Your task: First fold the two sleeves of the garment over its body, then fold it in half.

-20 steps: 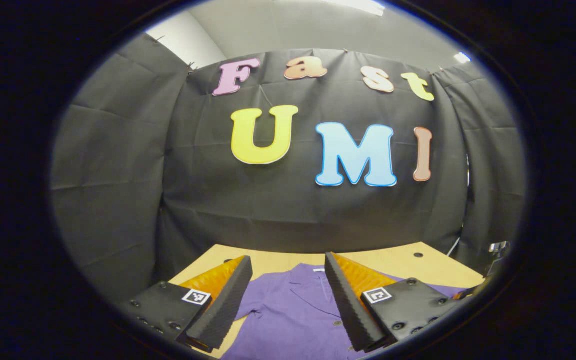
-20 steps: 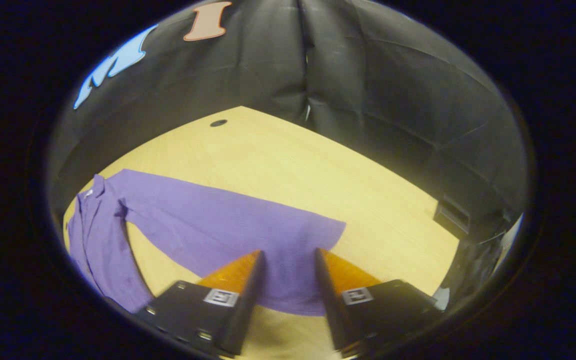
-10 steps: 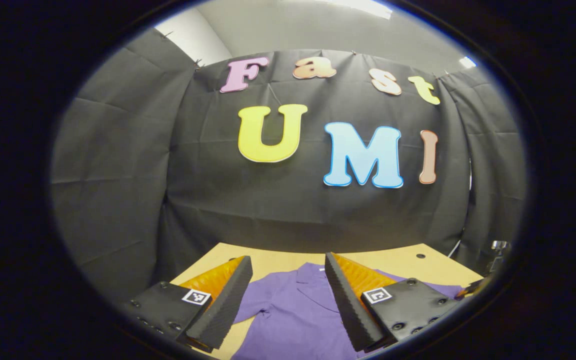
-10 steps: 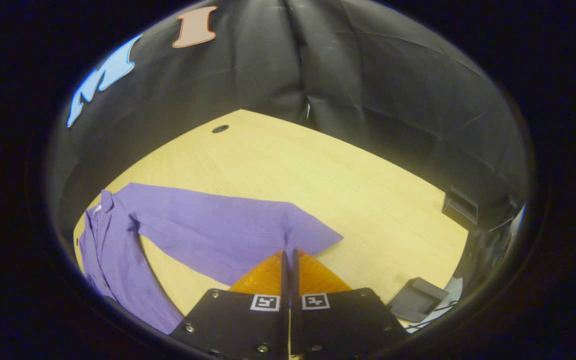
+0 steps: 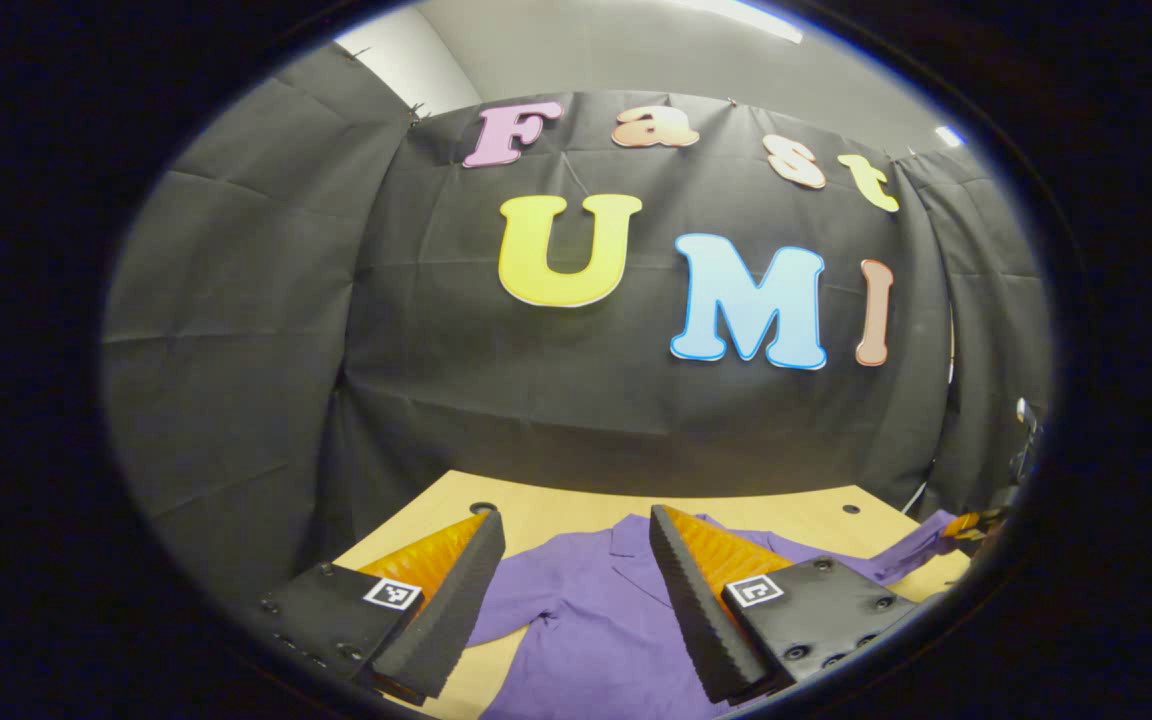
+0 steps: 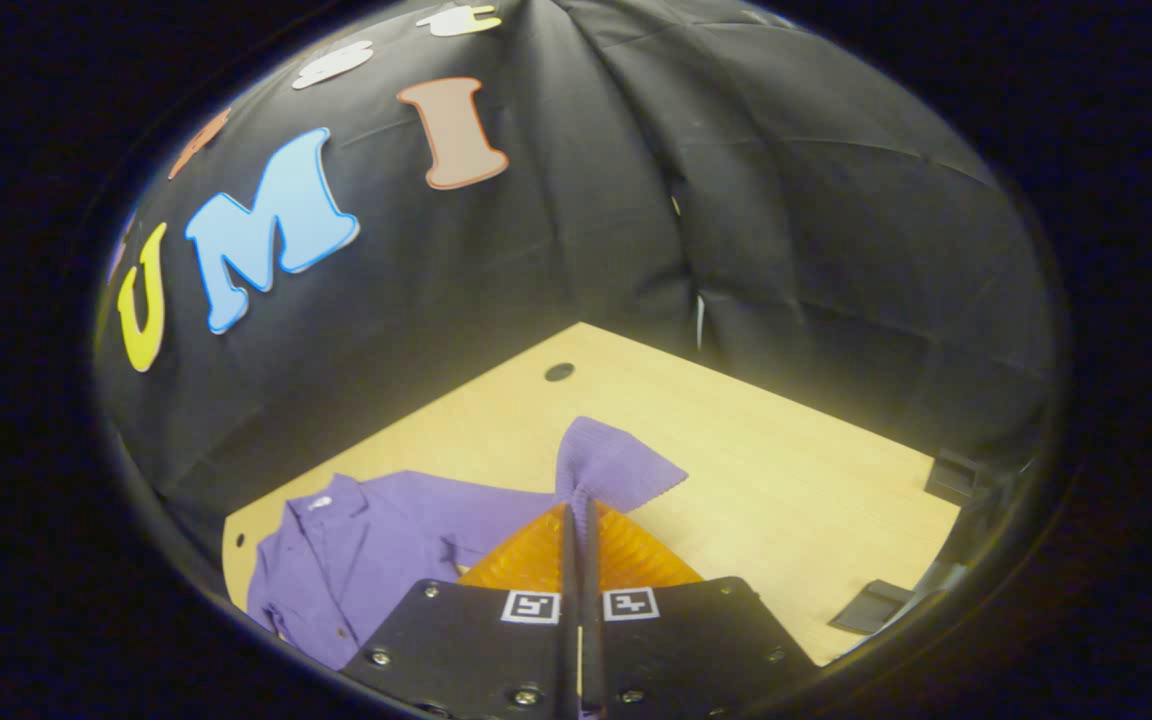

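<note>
Purple garment, one sleeve lifted.
Left gripper view: left tool [image 5: 576, 530] spread wide, holding nothing, above the purple garment [image 5: 596, 620] lying on the tabletop [image 5: 556, 520]. Right gripper view: right tool [image 6: 579, 520] pressed together, pinching the sleeve [image 6: 611, 465], its end raised off the tabletop; garment body at lower left.

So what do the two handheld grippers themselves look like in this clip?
The left gripper has two wedge-shaped fingers with ribbed inner pads on black plates studded with screws, each plate carrying a small square black-and-white marker tag. The right gripper has the same build: black screwed plates and a pair of square tags.
</note>
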A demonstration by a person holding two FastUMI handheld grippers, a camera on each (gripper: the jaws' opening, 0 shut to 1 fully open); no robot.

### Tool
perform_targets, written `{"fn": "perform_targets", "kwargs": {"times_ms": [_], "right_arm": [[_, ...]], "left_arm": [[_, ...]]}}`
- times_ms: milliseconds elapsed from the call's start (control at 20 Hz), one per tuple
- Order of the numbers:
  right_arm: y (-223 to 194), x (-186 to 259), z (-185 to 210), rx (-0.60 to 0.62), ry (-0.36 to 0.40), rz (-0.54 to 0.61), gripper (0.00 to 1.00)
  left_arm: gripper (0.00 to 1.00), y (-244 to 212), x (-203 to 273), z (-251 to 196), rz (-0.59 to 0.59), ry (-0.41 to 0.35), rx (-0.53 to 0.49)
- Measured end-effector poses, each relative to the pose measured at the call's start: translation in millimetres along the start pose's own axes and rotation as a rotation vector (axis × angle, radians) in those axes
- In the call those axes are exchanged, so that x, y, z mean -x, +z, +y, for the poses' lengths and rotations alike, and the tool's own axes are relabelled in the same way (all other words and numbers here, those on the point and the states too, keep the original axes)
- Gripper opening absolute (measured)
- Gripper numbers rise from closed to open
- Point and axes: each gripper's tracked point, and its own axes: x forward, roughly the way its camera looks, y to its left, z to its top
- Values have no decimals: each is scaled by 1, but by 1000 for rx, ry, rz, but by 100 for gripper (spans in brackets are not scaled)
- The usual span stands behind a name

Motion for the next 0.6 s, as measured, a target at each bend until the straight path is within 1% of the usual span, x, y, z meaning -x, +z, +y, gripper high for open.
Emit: {"fn": "perform_targets", "kwargs": {"times_ms": [50,100,200,300,400,600], "right_arm": [[7,0,18,5,31,-13,2],[14,0,37,17,62,-25,2],[21,2,67,47,119,-40,1],[19,4,111,91,172,-45,1],[19,10,146,140,223,-48,1],[1,18,212,232,325,-41,1]], "left_arm": [[95,-2,2,5,3,4,1],[93,-5,2,10,7,8,2],[93,-7,3,20,10,17,8],[93,-9,6,30,6,33,15],[93,-8,9,46,4,54,20],[93,-20,20,77,19,96,12]]}}
